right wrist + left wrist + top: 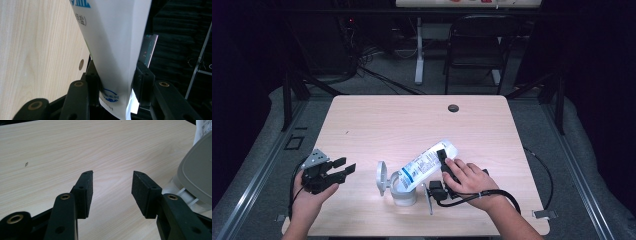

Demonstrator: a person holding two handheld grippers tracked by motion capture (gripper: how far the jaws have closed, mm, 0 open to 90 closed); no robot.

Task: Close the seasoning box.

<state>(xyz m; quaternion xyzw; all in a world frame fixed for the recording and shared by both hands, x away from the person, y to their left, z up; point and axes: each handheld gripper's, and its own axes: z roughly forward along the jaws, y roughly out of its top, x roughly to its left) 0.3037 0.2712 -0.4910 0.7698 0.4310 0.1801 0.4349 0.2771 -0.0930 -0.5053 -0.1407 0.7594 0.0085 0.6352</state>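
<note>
A soft white plastic bag [428,159] with blue print slants over a round grey container [403,192], whose flip lid [382,177] stands open, on the pale wood-grain worktop [387,120]. The right claw [115,85] is about half closed, its black pads pressing the bag's smooth sides. The left claw [112,187] stands wide open over bare worktop, holding nothing.
</note>
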